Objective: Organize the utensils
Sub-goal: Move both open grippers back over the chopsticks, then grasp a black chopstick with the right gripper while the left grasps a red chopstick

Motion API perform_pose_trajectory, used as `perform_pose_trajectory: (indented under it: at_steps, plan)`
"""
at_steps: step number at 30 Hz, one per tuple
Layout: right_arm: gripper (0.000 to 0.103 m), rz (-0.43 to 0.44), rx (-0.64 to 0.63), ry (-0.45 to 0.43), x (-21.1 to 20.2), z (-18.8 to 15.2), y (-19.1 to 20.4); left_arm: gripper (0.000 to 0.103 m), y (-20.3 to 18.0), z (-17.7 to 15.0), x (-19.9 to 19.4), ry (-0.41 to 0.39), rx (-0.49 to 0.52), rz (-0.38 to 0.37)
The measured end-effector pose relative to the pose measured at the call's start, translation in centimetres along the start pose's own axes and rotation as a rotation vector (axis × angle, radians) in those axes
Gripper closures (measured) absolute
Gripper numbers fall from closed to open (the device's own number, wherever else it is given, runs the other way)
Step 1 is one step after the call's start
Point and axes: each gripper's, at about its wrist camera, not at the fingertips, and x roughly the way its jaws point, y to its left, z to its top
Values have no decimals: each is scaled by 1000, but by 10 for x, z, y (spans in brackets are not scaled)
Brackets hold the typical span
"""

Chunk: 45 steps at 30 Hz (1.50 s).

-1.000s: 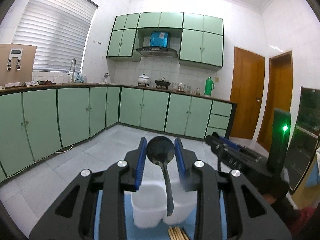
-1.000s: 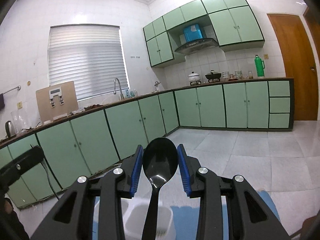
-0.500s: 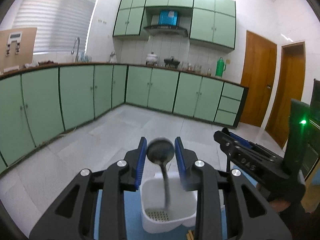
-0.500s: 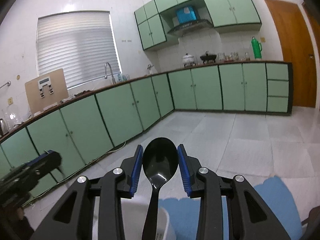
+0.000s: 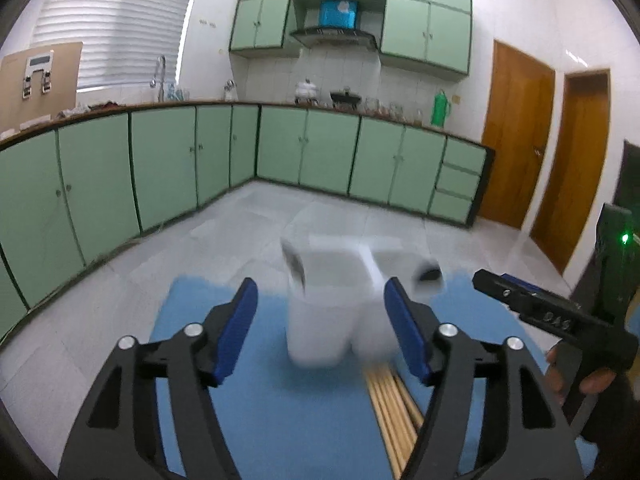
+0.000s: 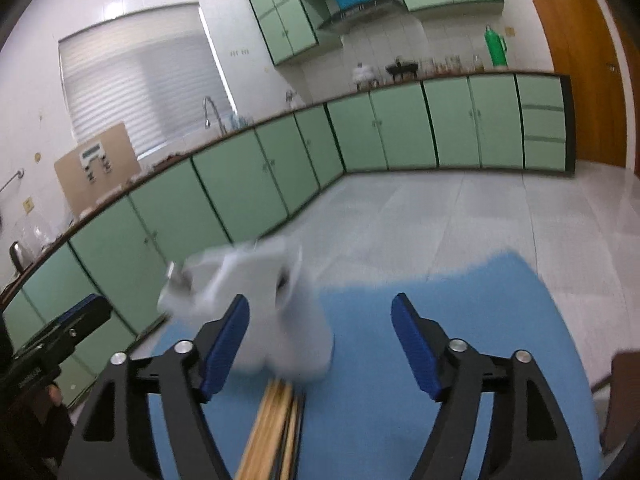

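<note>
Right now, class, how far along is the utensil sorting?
Done: dark spoon bowls show blurred in the white holder, one per side. In hand: nothing; left tool and right tool are opening, empty. Left: the chopsticks lie on the blue mat.

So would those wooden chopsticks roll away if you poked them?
Probably a little: the chopsticks look thin and loose, lying side by side. The blue mat under them may slow rolling. They look stiff and light, so they would likely scatter rather than bend.
</note>
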Motion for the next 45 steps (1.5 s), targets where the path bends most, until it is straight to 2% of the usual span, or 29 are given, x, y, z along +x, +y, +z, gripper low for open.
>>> perform_pose_trajectory:
  at_steps: [2, 7, 14, 19, 28, 32, 36, 38, 40, 42, 44, 45]
  plan:
    - [27, -12, -5, 46, -21, -28, -5, 31, -3, -26, -16, 46, 1, 4]
    - [27, -62, -12, 181, -64, -97, -10, 29, -13, -89, -43, 185, 27, 10]
    - [28, -85, -57, 277, -91, -145, 4, 26, -14, -142, -59, 324, 44, 24]
    - [30, -98, -87, 333, -80, -158, 13, 26, -14, -156, -57, 378, 65, 48]
    - [31, -146, -188, 345, -77, -170, 27, 23, -9, -168, -57, 417, 70, 70]
    - [32, -220, -190, 333, -80, -170, 19, 22, -9, -169, -58, 422, 69, 68]
    - [33, -176, -193, 321, -85, -170, 18, 21, -12, -166, -57, 422, 74, 68]
    - [42, -143, -205, 327, -83, -172, 24, 21, -11, -167, -57, 424, 71, 69]
    - [62, -127, -216, 344, -79, -175, 29, 21, -12, -168, -58, 428, 62, 67]
    - [72, -129, -230, 343, -75, -174, 33, 21, -12, -169, -59, 429, 61, 66]
    - [89, -115, -241, 349, -72, -174, 37, 20, -14, -169, -60, 429, 68, 65]
    - [93, -109, -249, 352, -71, -174, 38, 20, -16, -169, -60, 430, 71, 62]
